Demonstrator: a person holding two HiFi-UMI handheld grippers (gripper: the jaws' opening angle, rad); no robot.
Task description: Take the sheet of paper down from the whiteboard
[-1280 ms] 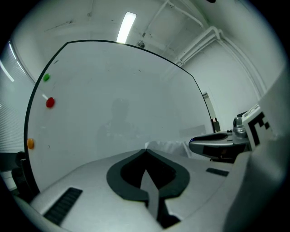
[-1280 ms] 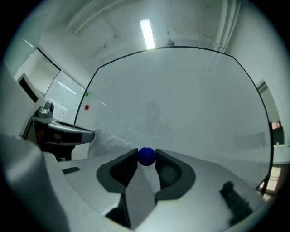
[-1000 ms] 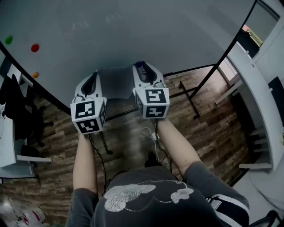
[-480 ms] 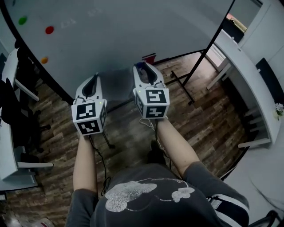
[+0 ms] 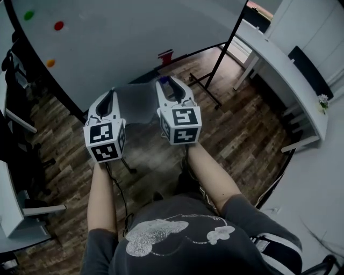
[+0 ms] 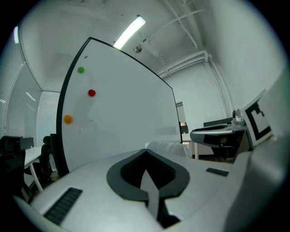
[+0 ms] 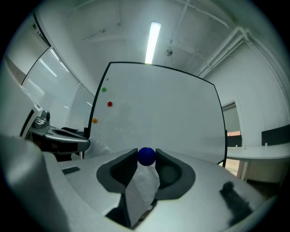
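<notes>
A pale sheet of paper [image 5: 137, 100] hangs between my two grippers, away from the whiteboard [image 5: 123, 43]. My left gripper [image 5: 109, 96] is shut on the sheet's left edge, a thin strip of which [image 6: 152, 192] runs back between the closed jaws [image 6: 146, 152]. My right gripper [image 5: 167, 84] is shut on a blue round magnet [image 7: 146, 156] at its tips, with the sheet's other edge [image 7: 140, 188] crumpled in the jaws behind it. Both grippers point at the whiteboard [image 7: 158, 108], which stands some way ahead.
Green [image 5: 28, 15], red [image 5: 58, 25] and orange [image 5: 50, 63] magnets stick to the board's left part. A red object [image 5: 165, 55] sits at the board's lower edge. The board's black stand legs [image 5: 207, 88] rest on the wood floor. A white desk [image 5: 279, 59] stands at right, dark chairs [image 5: 19, 134] at left.
Both grippers have drawn back from the whiteboard with the paper between them. The board now sits farther up and left in the head view, and the white desk at right shows more.
</notes>
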